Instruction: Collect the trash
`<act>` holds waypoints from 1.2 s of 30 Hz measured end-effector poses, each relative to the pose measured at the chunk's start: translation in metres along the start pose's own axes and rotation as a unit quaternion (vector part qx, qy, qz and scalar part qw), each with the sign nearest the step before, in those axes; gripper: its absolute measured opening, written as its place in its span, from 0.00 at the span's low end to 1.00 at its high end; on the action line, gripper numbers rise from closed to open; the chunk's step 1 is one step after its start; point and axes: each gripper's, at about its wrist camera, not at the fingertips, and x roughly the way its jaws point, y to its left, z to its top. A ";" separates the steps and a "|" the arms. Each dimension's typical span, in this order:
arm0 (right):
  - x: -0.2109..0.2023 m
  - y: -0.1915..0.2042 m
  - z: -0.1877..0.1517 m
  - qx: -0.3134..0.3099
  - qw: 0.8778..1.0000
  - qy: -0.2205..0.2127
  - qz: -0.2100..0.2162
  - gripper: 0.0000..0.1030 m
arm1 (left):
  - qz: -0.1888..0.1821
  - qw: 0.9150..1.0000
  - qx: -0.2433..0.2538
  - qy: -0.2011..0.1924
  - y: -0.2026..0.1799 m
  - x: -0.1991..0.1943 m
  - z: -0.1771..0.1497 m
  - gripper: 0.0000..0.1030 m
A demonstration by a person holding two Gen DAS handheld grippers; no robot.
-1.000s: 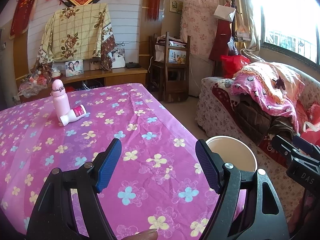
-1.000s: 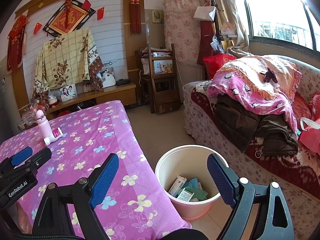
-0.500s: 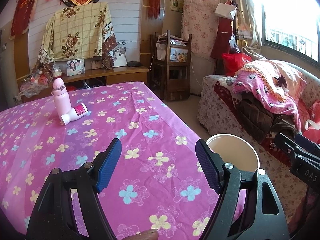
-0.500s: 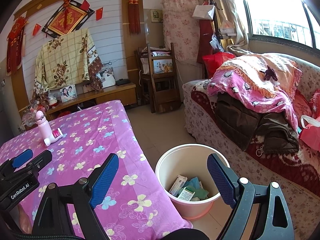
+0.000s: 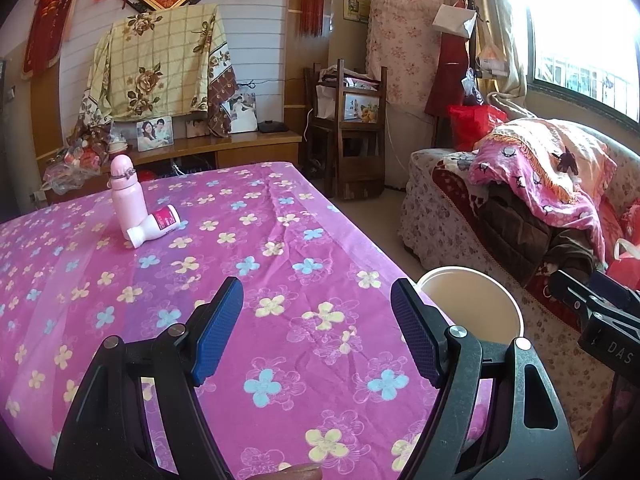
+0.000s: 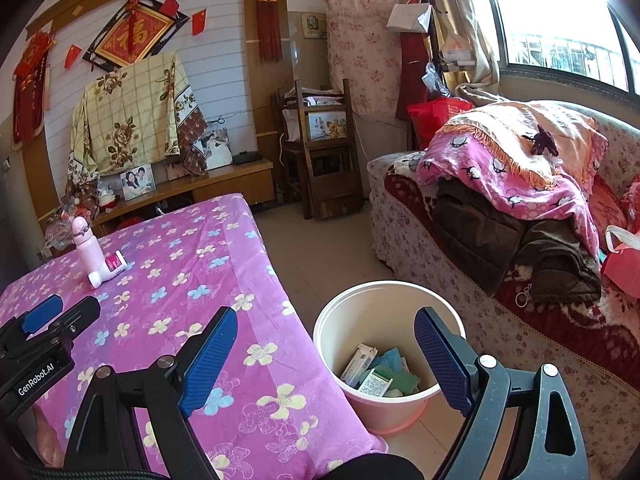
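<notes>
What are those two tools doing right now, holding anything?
Left tool: open, holding nothing.
Right tool: open, holding nothing.

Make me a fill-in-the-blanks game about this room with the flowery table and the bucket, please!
1. The small white bottle with the pink label lies on its ____ beside the tall pink bottle.
2. The bin stands on the ____ next to the table.
3. Both the left gripper and the right gripper are ____ and hold nothing.
4. The cloth on the table is printed with ____.

Missing words: side; floor; open; flowers
</notes>
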 end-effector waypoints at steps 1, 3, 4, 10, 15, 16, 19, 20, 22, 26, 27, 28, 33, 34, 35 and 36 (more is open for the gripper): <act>0.001 0.000 0.000 0.000 1.000 0.001 0.001 0.86 | 0.000 1.000 0.000 0.000 0.000 0.000 0.000 0.73; 0.001 0.001 0.000 -0.002 1.000 0.002 0.001 0.86 | 0.000 1.000 0.000 0.000 0.000 0.000 0.000 0.73; 0.001 0.001 0.000 -0.003 1.000 0.002 0.001 0.86 | 0.000 1.000 0.000 0.000 0.000 0.000 0.000 0.73; 0.002 0.000 0.001 -0.005 1.000 0.001 -0.001 0.86 | 0.002 1.000 0.002 0.000 0.002 0.000 -0.001 0.73; 0.004 -0.002 0.002 0.000 1.000 0.006 0.001 0.86 | 0.001 1.000 0.000 0.001 0.001 0.000 0.000 0.73; 0.004 -0.002 0.002 -0.001 1.000 0.005 0.000 0.86 | 0.001 1.000 0.000 0.002 0.001 0.000 -0.001 0.73; 0.005 -0.002 0.001 -0.004 1.000 0.004 -0.002 0.86 | 0.000 1.000 0.002 0.004 0.002 0.001 -0.001 0.73; 0.005 -0.001 0.001 -0.005 1.000 0.004 -0.002 0.86 | 0.000 1.000 0.002 0.005 0.003 0.001 -0.001 0.73; 0.005 -0.001 0.001 -0.004 1.000 0.005 -0.001 0.86 | -0.001 1.000 0.002 0.005 0.002 0.002 0.000 0.73; 0.007 0.000 0.001 -0.006 1.000 0.007 -0.001 0.86 | -0.001 1.000 0.002 0.006 0.001 0.003 0.000 0.73; 0.008 0.000 0.001 -0.007 1.000 0.009 -0.001 0.86 | -0.002 1.000 0.002 0.007 0.002 0.003 -0.001 0.73; 0.009 0.001 0.001 -0.008 1.000 0.010 -0.002 0.86 | -0.003 1.000 0.003 0.009 0.001 0.004 -0.001 0.73; 0.009 0.002 0.000 -0.009 1.000 0.011 -0.002 0.86 | -0.005 1.000 0.003 0.011 0.001 0.006 -0.001 0.73; 0.009 0.002 0.000 -0.009 1.000 0.011 -0.002 0.86 | -0.006 1.000 0.003 0.012 0.001 0.007 -0.001 0.73; 0.009 0.002 0.000 -0.009 1.000 0.011 -0.002 0.86 | -0.007 1.000 0.003 0.012 0.001 0.007 -0.001 0.73; 0.009 0.002 0.000 -0.010 1.000 0.011 -0.003 0.86 | -0.008 1.000 0.003 0.013 0.001 0.008 -0.002 0.73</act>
